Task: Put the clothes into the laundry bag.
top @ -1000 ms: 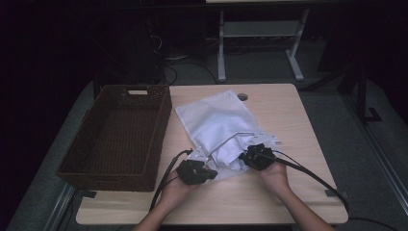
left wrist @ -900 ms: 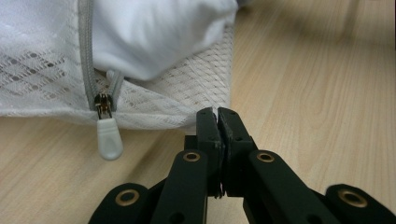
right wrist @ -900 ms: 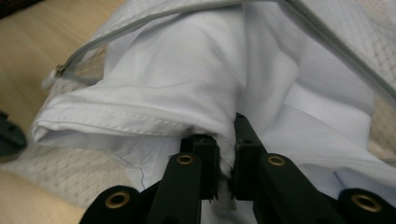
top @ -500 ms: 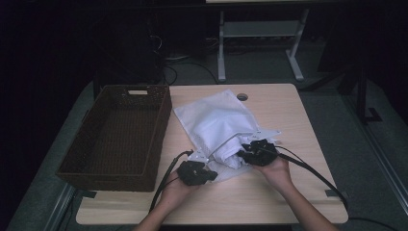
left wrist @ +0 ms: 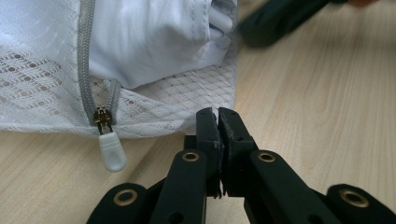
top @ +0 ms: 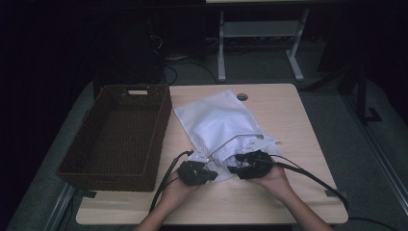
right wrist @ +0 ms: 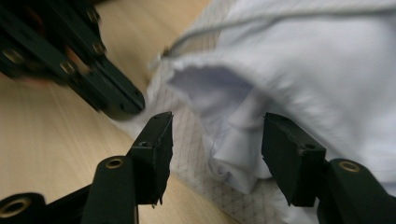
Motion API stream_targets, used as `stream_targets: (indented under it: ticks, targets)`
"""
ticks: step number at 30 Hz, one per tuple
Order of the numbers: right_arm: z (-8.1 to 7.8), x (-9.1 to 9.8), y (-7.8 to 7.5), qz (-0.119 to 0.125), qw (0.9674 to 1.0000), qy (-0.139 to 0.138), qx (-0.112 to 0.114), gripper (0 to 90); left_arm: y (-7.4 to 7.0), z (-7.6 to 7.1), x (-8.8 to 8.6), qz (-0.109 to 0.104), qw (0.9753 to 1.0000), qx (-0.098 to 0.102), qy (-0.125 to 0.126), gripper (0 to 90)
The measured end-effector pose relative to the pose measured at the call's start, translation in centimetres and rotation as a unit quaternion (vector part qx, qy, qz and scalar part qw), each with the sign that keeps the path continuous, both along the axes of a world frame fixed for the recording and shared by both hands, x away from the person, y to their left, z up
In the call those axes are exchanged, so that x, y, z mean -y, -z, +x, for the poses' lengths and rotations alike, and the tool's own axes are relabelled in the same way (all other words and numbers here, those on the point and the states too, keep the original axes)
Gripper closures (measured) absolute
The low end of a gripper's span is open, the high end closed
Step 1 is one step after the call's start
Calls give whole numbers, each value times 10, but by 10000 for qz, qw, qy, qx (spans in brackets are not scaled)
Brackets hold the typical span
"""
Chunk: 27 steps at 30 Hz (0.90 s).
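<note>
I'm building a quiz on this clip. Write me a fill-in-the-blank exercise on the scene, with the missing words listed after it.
1. The mesh laundry bag lies on the table to the right of the brown wicker ____.
2. The left gripper has its jaws ____ on the bag's mesh edge.
3. The jaws of the right gripper, which have just been opening, stand on either side of the ____ cloth that sticks out of the bag.
4. The zipper pull is ____ in colour.

Missing words: basket; shut; white; white
</note>
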State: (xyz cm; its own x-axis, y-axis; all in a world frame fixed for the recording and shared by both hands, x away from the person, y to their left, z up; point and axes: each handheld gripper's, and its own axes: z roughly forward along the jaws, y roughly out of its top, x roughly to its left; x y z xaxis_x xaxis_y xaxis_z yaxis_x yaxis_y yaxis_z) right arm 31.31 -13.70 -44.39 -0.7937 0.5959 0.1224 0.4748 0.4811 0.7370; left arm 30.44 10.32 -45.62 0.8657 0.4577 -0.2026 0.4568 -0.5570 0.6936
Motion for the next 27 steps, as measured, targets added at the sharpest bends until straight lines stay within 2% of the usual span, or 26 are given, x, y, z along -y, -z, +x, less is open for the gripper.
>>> stream_targets:
  ticks: [2, 4, 5, 9, 13, 18, 25, 27]
  targets:
    - [1, -7, 9, -266, 9996, -64, -54, 431, 0, 1, 0, -1, 10000, 2, 7, 875]
    - [1, -15, 15, -559, 9983, -80, 121, 461, 0, 1, 1, -7, 10000, 2, 1, 876]
    - [1, -18, 16, -600, 9980, -62, 170, 482, 0, 1, 1, 2, 10000, 1, -1, 876]
    - [5, -21, 18, -529, 9983, 85, 250, 657, 0, 2, 1, -4, 10000, 4, -1, 876]
    - [6, -22, 19, -476, 9983, 7, 330, 817, 1, 3, 3, -16, 10000, -15, -1, 876]
    - [6, -30, 14, -468, 9980, -35, 419, 838, 0, 3, 4, 18, 10000, 14, 6, 877]
    - [14, -40, 11, -428, 9978, 116, 488, 840, -3, 1, 2, -59, 10000, 58, 29, 879]
    - [18, -42, 9, -297, 9984, 144, 458, 840, -4, 1, 3, -55, 9999, 104, 48, 879]
